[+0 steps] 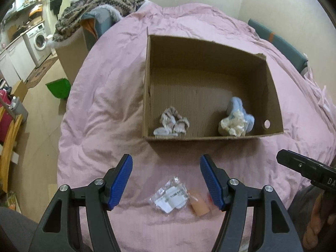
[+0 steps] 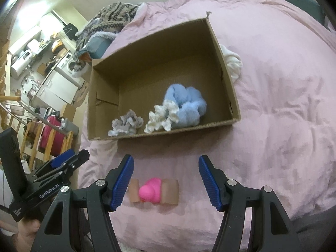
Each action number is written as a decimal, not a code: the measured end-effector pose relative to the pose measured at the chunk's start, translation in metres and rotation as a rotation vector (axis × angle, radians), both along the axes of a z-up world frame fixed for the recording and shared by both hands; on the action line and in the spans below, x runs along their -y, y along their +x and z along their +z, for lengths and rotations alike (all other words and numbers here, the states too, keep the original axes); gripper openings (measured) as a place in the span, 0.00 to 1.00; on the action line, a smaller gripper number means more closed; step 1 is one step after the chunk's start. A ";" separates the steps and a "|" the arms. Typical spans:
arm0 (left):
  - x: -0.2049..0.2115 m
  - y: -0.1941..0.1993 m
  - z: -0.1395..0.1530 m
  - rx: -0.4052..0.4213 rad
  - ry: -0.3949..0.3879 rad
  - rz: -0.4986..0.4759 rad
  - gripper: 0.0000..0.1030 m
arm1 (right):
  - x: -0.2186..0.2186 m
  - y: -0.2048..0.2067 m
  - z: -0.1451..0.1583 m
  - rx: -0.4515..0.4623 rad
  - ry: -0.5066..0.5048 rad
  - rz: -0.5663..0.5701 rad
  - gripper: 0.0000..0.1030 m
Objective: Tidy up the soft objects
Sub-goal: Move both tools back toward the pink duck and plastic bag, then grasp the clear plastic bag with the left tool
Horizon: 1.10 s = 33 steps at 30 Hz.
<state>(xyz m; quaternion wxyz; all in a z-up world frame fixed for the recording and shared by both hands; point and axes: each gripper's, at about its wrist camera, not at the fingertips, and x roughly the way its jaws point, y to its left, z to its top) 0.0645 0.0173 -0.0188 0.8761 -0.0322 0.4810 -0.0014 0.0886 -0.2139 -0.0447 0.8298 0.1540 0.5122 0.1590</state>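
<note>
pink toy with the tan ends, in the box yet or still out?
Out. The pink-and-tan soft toy lies on the pink quilt, outside the brown cardboard box, between the open right gripper fingers.

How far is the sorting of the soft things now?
Done: three soft things lie in the cardboard box: a grey scrunchie, a cream one, a blue one. In hand: nothing; both the left gripper and right gripper are open. Left: the pink toy, the plastic packet, a white cloth beside the box.
</note>
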 end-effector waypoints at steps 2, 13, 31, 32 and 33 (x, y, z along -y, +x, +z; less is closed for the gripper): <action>-0.001 -0.001 -0.006 -0.031 0.003 0.013 0.62 | 0.001 -0.002 -0.004 -0.018 -0.006 -0.003 0.66; -0.015 0.003 -0.028 -0.143 -0.041 0.080 0.62 | -0.004 0.001 -0.033 -0.151 -0.047 -0.001 0.66; -0.040 0.021 -0.078 -0.356 -0.247 0.193 0.62 | 0.007 0.012 -0.056 -0.258 -0.005 -0.059 0.66; -0.036 0.022 -0.084 -0.376 -0.250 0.186 0.62 | 0.006 0.012 -0.056 -0.260 -0.005 -0.059 0.66; -0.032 0.023 -0.091 -0.399 -0.256 0.181 0.62 | 0.006 0.012 -0.057 -0.261 -0.007 -0.056 0.66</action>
